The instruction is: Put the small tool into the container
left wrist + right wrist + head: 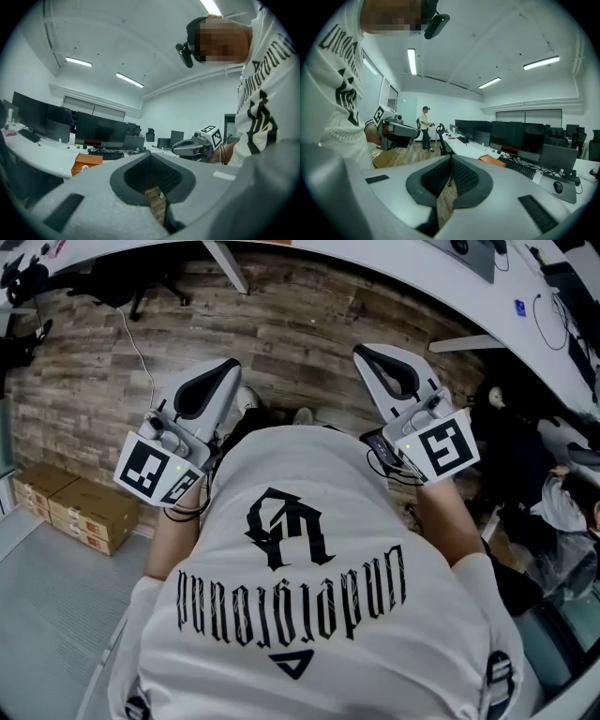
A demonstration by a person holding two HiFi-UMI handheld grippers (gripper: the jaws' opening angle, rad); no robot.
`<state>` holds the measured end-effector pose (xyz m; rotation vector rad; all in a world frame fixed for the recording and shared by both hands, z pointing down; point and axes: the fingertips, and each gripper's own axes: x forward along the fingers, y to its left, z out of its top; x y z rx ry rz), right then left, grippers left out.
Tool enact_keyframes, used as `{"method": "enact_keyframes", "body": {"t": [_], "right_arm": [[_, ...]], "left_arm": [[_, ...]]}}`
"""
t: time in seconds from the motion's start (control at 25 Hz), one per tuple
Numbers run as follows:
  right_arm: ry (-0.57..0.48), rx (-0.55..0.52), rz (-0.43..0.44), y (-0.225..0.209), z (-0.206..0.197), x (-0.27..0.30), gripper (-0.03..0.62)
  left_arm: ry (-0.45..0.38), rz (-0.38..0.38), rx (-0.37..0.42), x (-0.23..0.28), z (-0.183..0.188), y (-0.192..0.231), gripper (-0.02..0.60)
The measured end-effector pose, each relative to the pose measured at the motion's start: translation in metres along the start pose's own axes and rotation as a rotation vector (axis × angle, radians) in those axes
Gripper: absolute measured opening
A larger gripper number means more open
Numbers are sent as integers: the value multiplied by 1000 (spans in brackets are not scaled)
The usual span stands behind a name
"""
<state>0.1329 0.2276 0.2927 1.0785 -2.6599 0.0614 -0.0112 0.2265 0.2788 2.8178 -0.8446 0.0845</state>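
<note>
No small tool shows in any view, and no container that I can tell as the task's. I hold both grippers up in front of my chest, over the wooden floor. My left gripper (208, 381) has its jaws shut, the tips meeting with nothing between them (151, 154). My right gripper (389, 367) is shut too and holds nothing (451, 157). Each gripper view catches the other gripper: the right gripper (194, 147) and the left gripper (396, 129). An orange box (86, 161) sits on the long white desk (42, 154).
Cardboard boxes (80, 512) lie on the floor at the left. A curved white desk (375, 268) runs along the top. Dark bags and clutter (520, 456) fill the right side. Monitors (520, 138) and a keyboard line the desk; a person (425, 126) stands far off.
</note>
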Motion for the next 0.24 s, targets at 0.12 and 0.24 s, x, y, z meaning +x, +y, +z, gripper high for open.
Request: {"method": "enact_keyframes", "body": {"t": [0.12, 0.24], "right_arm": [[-1, 1, 5, -2, -1, -1, 16], [4, -6, 11, -1, -3, -3, 15]], "left_arm": [[-1, 5, 1, 1, 0, -2, 14], [-2, 8, 2, 1, 0, -4, 14]]}}
